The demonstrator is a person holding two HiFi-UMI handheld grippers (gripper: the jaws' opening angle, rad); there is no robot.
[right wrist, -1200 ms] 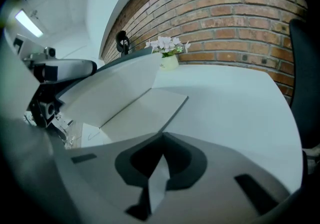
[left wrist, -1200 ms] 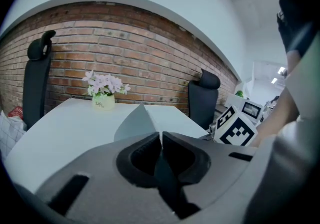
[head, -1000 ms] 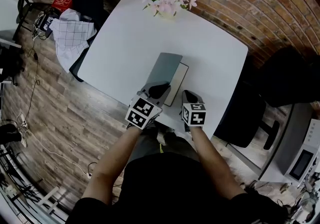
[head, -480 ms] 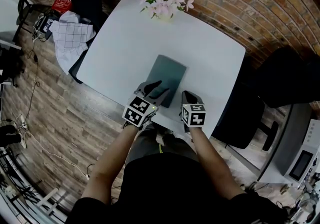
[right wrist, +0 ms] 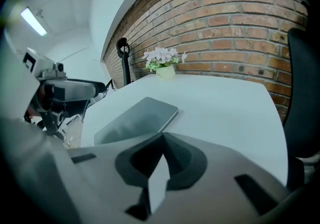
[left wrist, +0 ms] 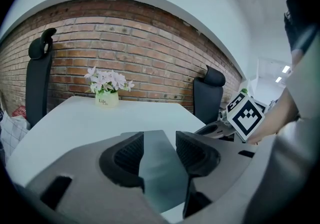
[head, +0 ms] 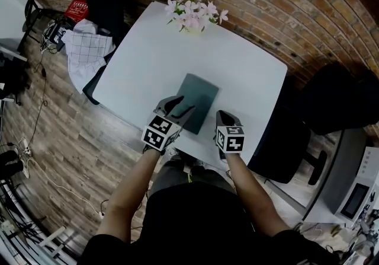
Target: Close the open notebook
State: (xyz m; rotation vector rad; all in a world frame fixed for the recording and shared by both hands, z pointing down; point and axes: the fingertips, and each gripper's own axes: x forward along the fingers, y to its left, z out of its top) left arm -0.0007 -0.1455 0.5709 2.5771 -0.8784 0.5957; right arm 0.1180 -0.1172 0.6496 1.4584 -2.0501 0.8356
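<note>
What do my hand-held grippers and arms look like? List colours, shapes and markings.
Both the left hand-held gripper and the right hand-held gripper are grey shells with black ribbed pads. Each carries a white cube with black square markers. No cables show. The arms are bare below a black short-sleeved top. The left jaws are opening, clear of the notebook.

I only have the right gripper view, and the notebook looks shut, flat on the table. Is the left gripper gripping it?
Observer: No. Its own view shows the left gripper with jaws apart and opening; the notebook cover shows through the gap, not pinched.
Operator: Where is that gripper over the notebook?
Observer: In the head view its tip overlaps the near left corner.
Operator: And my right gripper?
Observer: In the head view it is off the notebook, over bare table beside the near right edge.
</note>
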